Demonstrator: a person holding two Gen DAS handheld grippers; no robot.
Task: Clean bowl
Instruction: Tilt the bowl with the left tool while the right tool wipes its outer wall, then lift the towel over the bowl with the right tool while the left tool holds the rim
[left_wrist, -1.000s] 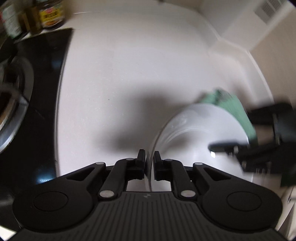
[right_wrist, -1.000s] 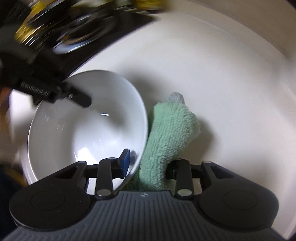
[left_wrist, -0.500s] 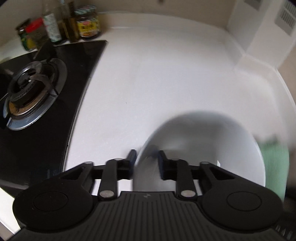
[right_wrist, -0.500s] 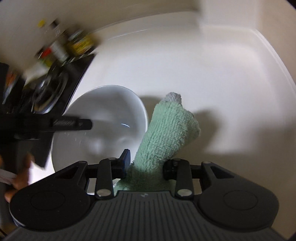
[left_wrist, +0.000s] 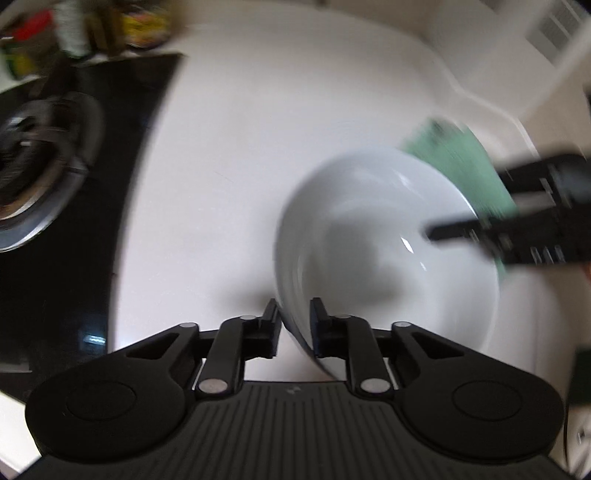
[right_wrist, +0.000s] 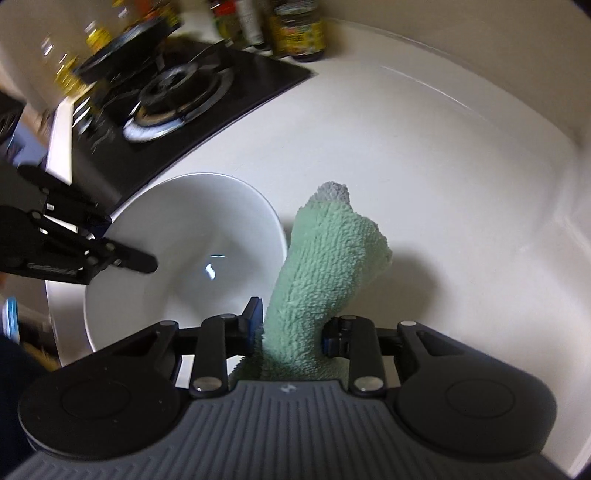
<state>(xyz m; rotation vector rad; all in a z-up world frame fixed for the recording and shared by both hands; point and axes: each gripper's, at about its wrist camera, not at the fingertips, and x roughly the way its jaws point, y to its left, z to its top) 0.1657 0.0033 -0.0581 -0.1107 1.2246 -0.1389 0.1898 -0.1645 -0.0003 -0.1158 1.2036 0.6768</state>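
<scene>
"Two pads of the left gripper (left_wrist: 293, 317) are closing across the round white ceramic bowl's (left_wrist: 388, 251) rim, mid-worktop beside the black hob (left_wrist: 55, 221)."

"Right gripper (right_wrist: 291, 325) is tightening on the green terry cloth (right_wrist: 325, 273), just beside it; I'd steady the bowl, then wipe inside."

In the right wrist view, the bowl (right_wrist: 184, 258) is sitting on the counter (right_wrist: 424, 166) at centre left, with the cloth (right_wrist: 325, 280) standing just to its right, rising from the bottom centre. The stove (right_wrist: 177, 88) is lying behind the bowl at upper left, and jars (right_wrist: 295, 29) are standing along the top edge behind the stove, against the wall
</scene>
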